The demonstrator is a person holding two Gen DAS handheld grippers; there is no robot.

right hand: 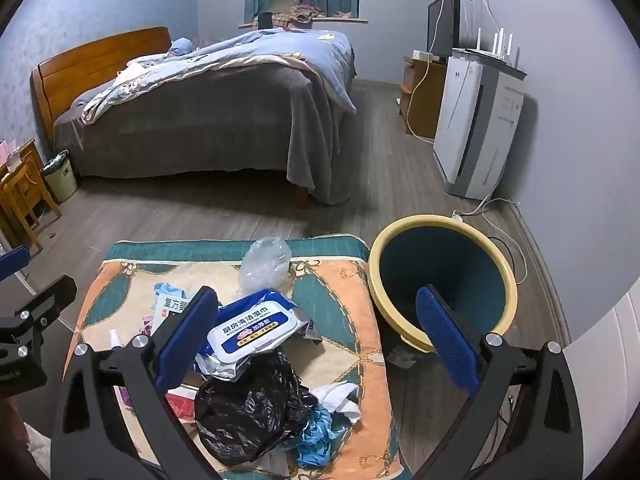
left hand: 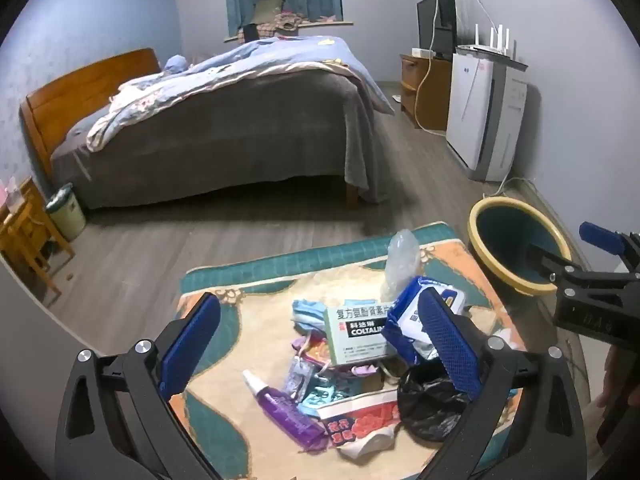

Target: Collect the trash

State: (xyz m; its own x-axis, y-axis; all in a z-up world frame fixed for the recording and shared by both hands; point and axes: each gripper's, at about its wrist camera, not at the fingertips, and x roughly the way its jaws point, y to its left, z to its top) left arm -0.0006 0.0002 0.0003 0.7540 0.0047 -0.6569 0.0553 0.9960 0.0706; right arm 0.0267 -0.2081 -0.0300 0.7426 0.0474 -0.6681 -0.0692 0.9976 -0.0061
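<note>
A pile of trash lies on a patterned cushioned surface (left hand: 256, 280): a medicine box (left hand: 356, 334), a blue wipes pack (left hand: 424, 320) (right hand: 256, 326), a purple bottle (left hand: 286, 412), a black plastic bag (left hand: 430, 404) (right hand: 248, 408), a clear crumpled bag (left hand: 402, 262) (right hand: 266, 264) and wrappers. A yellow-rimmed bin (left hand: 520, 248) (right hand: 442, 284) stands right of it. My left gripper (left hand: 324, 344) is open above the pile, empty. My right gripper (right hand: 320, 336) is open and empty, between the pile and the bin; it also shows in the left wrist view (left hand: 592, 264).
A bed (left hand: 216, 128) with a blue quilt fills the room behind. A white air purifier (left hand: 484, 116) and a wooden cabinet (left hand: 426, 88) with a monitor stand along the right wall. A small green bin (left hand: 66, 210) and wooden chair (left hand: 24, 240) are left. Cables lie near the bin.
</note>
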